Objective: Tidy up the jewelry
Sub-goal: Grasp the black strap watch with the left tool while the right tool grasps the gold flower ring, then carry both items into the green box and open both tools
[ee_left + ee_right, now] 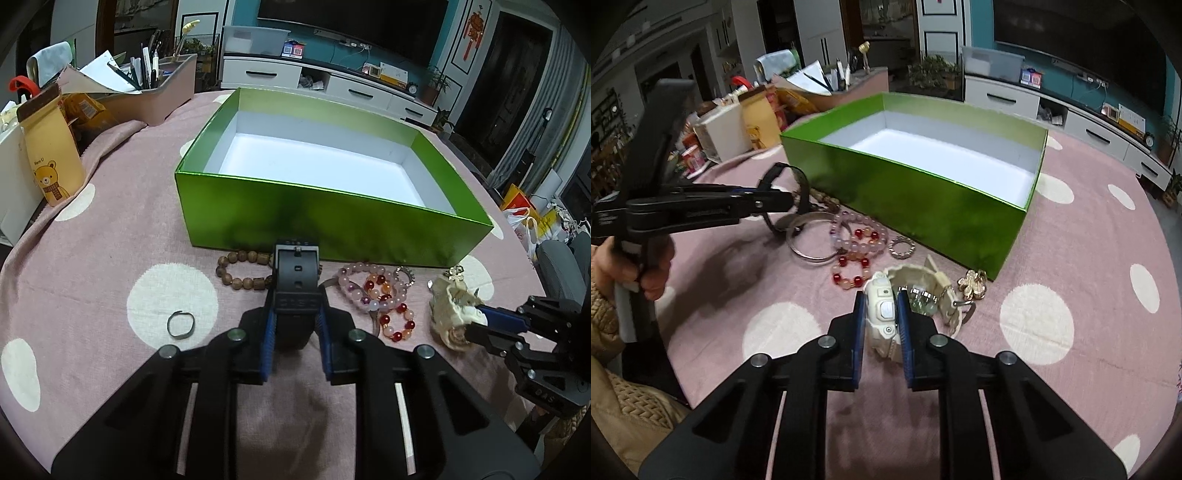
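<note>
Left tool (pixel 295 314) clamps the black watch (pixel 296 280); right tool (pixel 881 314) clamps the cream watch (pixel 882 314), both low over the worktop (pixel 1071 258). Beaded bracelets (pixel 373 295) lie between them. Beyond: empty green box (pixel 332 221).

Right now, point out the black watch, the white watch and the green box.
black watch (pixel 295 275), left wrist view, on its strap below the buckle.
white watch (pixel 882 310), right wrist view, on its case.
green box (pixel 314 218), left wrist view, on its near outer wall.
</note>
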{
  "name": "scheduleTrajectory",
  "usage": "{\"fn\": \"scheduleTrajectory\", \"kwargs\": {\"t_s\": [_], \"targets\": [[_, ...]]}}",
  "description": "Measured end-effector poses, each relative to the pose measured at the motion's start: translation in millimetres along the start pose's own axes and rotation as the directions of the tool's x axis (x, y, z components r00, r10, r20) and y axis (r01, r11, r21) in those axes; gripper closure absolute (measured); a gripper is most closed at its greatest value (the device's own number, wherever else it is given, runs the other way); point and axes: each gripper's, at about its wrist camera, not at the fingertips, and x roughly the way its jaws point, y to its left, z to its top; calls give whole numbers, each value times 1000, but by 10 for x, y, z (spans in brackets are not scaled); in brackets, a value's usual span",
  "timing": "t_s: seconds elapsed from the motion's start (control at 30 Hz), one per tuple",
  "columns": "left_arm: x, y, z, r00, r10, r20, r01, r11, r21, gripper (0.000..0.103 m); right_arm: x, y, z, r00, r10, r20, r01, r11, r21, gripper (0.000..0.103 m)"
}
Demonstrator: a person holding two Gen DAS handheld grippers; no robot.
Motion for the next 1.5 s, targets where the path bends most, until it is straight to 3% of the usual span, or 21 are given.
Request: {"fn": "scheduleTrajectory", "kwargs": {"t_s": [0.1, 0.27, 0.57, 1.03, 1.17, 1.27, 1.5], "targets": [[-20, 7, -6, 1000, -9, 2, 9, 1000, -4, 83, -83, 30, -31, 1000, 17, 24, -17, 1000, 1, 87], [-81, -6, -38, 1000, -13, 8, 13, 1000, -3, 83, -50, 61, -149, 998, 48, -28, -47, 999, 16, 87], [-98, -26, -58, 1000, -8, 1, 8, 1000, 5, 84, -69, 117, -182, 998, 52, -40, -51, 999, 10, 86], [-37, -49, -64, 1000, -10, -17, 11, 1000, 20, 84, -214, -37, -136, 997, 80, 20, -82, 993, 88, 86], [-2, -60, -69, 999, -18, -28, 19, 1000, 19, 84, -187, -203, -82, 999, 25, 29, -30, 986, 166, 86], [-6, -52, -64, 999, -25, -27, 25, 1000, 12, 84, -62, -387, -18, 997, -81, -7, 80, 970, 231, 86], [-51, -14, -36, 999, -47, -18, 47, 999, -6, 84, 221, -542, 84, 990, -131, -51, 139, 961, 241, 86]]}}
